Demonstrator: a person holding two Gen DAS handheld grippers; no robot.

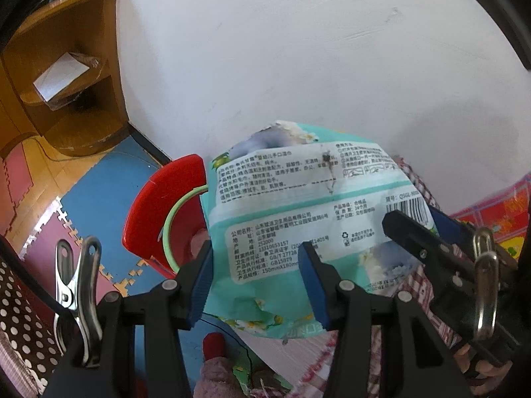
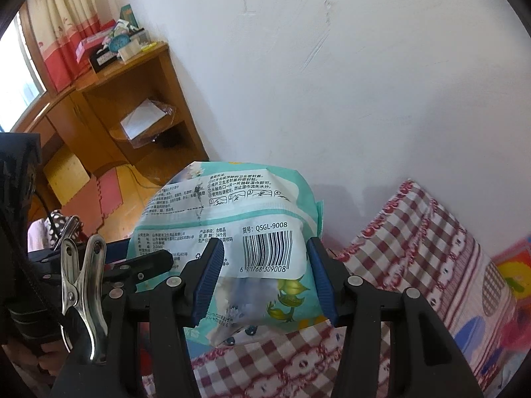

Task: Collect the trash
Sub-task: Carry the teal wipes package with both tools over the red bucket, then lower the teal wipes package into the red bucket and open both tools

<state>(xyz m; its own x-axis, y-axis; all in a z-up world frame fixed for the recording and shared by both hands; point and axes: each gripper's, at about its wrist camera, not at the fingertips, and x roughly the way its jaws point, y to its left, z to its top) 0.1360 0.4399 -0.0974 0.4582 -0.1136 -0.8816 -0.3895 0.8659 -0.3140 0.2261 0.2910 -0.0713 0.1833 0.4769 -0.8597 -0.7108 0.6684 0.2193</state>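
One crinkled teal plastic wet-wipe pack [image 1: 292, 219], printed white label, held aloft before the wall, above one red bin [image 1: 166, 205]; left gripper [image 1: 259, 282] and right gripper [image 2: 265, 278] both clenched on it

A crinkled teal plastic wet-wipe pack [image 1: 298, 219] carries white label panels, black print, a black-and-white barcode and pale flower pictures. At lower left, a curved glossy red plastic bin [image 1: 162, 209] has a light green rim. Right of frame, a red-and-white checked cloth [image 2: 415, 265]. Upper left, an orange-brown wooden shelf [image 2: 132, 99].
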